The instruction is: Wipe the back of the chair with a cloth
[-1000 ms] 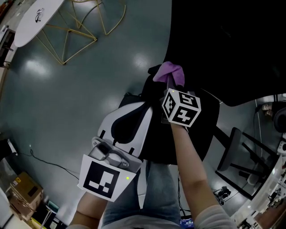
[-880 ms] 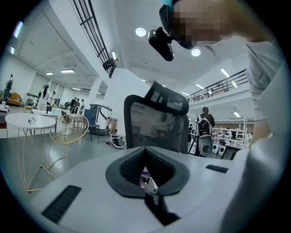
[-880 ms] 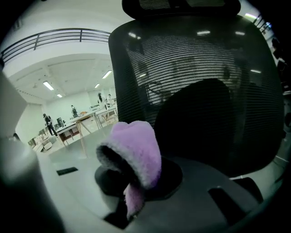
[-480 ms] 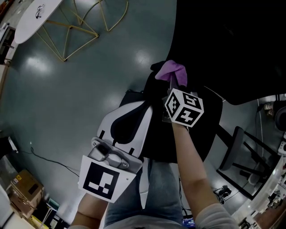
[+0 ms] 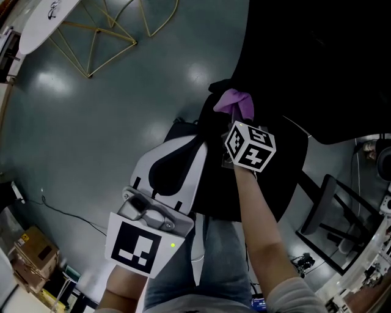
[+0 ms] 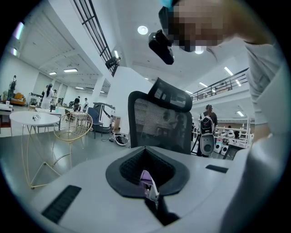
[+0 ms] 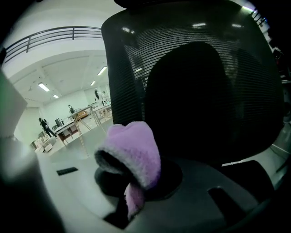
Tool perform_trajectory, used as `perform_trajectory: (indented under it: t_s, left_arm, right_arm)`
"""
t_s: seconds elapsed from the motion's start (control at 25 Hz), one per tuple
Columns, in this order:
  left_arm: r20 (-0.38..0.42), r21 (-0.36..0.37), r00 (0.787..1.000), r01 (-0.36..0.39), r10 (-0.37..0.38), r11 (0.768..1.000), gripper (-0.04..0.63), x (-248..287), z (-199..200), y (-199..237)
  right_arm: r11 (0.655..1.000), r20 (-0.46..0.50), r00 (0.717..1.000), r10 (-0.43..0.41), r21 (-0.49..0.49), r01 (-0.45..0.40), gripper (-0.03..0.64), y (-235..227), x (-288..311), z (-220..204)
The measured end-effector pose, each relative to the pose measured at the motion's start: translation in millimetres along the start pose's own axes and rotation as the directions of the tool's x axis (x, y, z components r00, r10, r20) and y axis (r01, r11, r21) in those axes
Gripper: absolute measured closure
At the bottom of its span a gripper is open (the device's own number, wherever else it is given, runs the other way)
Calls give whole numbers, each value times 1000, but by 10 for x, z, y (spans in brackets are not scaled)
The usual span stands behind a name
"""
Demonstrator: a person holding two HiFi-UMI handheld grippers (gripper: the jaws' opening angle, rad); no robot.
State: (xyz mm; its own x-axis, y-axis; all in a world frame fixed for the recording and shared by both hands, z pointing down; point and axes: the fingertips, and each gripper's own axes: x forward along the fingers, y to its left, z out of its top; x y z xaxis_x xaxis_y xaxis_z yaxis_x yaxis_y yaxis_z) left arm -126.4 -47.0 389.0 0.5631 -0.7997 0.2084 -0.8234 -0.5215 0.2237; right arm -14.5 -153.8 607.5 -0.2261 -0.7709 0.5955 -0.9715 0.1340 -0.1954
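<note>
A black mesh office chair (image 5: pixel 269 183) stands right in front of me; its back (image 7: pixel 195 91) fills the right gripper view. My right gripper (image 5: pixel 233 117) is shut on a fluffy purple cloth (image 5: pixel 234 103), and the cloth (image 7: pixel 132 154) bulges out of that gripper (image 7: pixel 129 191) close to the mesh; contact cannot be told. My left gripper (image 5: pixel 198 147) hangs lower left of the chair, with its white jaws together and nothing held. From that gripper (image 6: pixel 146 175) the chair back (image 6: pixel 157 125) and headrest stand a little way off.
A white round table (image 5: pixel 36 18) on gold wire legs and a gold wire chair (image 5: pixel 116 30) stand at the upper left on the grey floor. Cardboard boxes (image 5: pixel 27 257) lie at the lower left. A black frame (image 5: pixel 327 211) stands to the right, and people (image 6: pixel 47 93) stand far off.
The view has drifted slightly. My right gripper with the cloth sits a touch lower and to the right at the chair back. The left gripper has hardly moved.
</note>
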Motion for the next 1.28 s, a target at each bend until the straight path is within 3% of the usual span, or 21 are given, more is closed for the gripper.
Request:
perform_trajectory:
  t_s: [0.28, 1.12, 1.28]
  left_arm:
    - [-3, 8, 1000, 10, -10, 1000, 583, 80, -6, -92]
    - [-61, 50, 985, 167, -164, 985, 583, 768, -123, -888]
    - [-66, 50, 979, 197, -193, 979, 583, 904, -130, -1044]
  right_arm:
    - [999, 1, 1000, 7, -44, -7, 571, -98, -46, 11]
    - [975, 12, 985, -173, 143, 170, 571, -1605, -426, -45]
    - [977, 3, 983, -184, 112, 183, 569, -1783, -489, -72]
